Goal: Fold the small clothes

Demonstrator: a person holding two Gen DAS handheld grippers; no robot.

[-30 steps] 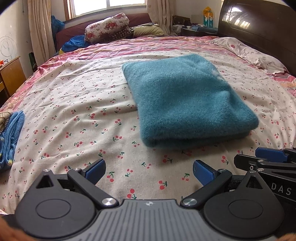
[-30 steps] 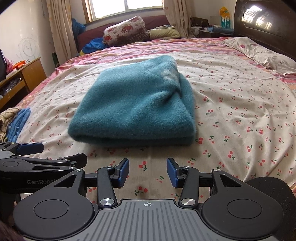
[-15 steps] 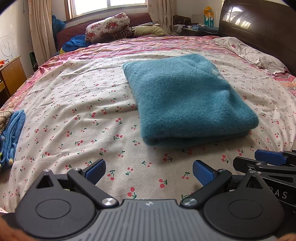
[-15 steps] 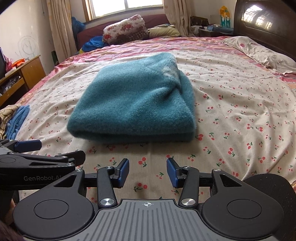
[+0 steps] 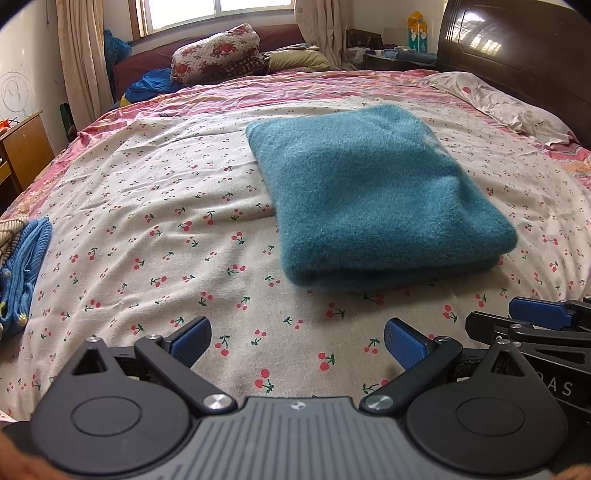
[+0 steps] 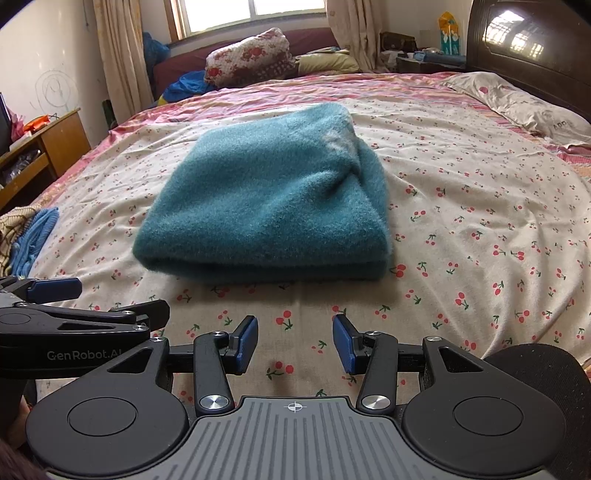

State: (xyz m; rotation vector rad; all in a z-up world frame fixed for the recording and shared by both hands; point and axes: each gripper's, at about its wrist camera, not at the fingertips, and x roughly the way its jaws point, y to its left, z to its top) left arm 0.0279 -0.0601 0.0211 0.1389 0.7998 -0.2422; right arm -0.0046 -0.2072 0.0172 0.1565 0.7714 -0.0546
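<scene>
Folded teal garment (image 6: 266, 206) beyond right gripper (image 6: 295, 345)

Soft daylight from the far window (image 5: 218, 14); sharp centre, fisheye-curved, dark-cornered edges.

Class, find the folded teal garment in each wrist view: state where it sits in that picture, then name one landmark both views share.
Left wrist view: the folded teal garment lies right of centre on the cherry-print sheet, beyond the open left gripper.
Right wrist view: it lies left of centre, beyond the open right gripper.
Shared landmark: the floral bundle under the window.
</scene>
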